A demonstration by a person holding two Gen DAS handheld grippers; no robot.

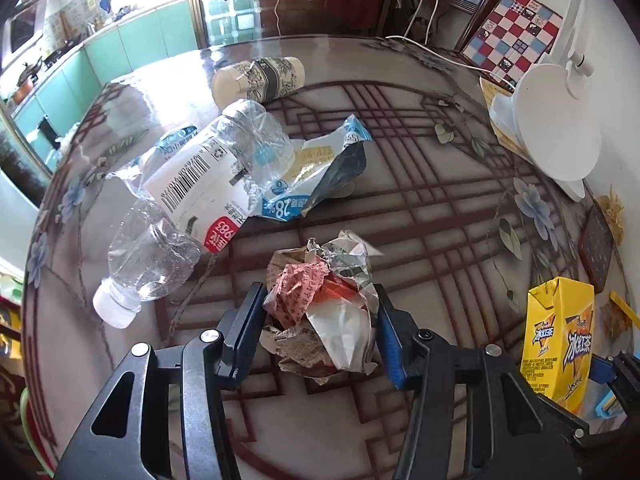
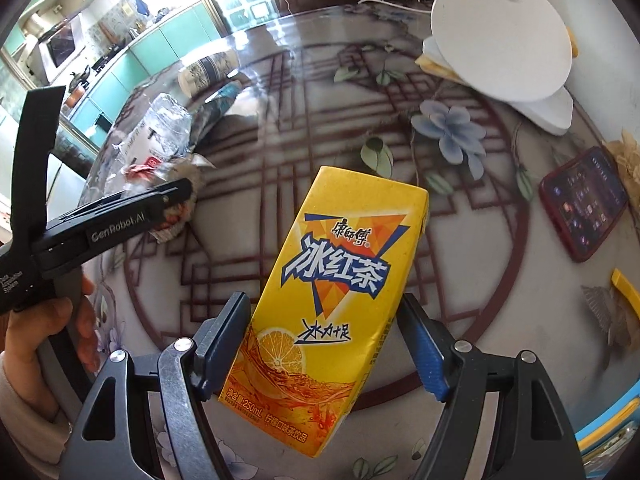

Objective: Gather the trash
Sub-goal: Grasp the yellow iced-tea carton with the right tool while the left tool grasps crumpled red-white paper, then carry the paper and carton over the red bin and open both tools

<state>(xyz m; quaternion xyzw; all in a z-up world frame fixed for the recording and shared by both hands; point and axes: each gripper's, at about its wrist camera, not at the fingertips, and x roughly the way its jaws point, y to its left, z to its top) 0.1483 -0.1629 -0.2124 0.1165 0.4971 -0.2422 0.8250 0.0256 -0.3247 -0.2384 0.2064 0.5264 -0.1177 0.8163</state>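
Observation:
A crumpled wad of paper and foil wrappers (image 1: 324, 304) lies on the patterned round table (image 1: 432, 216). My left gripper (image 1: 320, 296) is shut on the wad, one pad against each side. My right gripper (image 2: 323, 300) is shut on a yellow iced-tea carton (image 2: 332, 296), which tilts to the right over the table. The carton (image 1: 556, 340) also shows at the right edge of the left wrist view. A crushed clear plastic bottle (image 1: 180, 200) and a torn blue-and-white wrapper (image 1: 320, 160) lie beyond the wad. A hand (image 2: 48, 332) holds the left gripper (image 2: 176, 200).
A cream patterned cylinder (image 1: 260, 80) lies at the far side. A white desk lamp (image 1: 556, 120) stands at the right edge, with a red-cased phone (image 2: 580, 200) and a yellow strip (image 2: 624, 288) near it. A checkered chair cushion (image 1: 516, 32) is behind the table.

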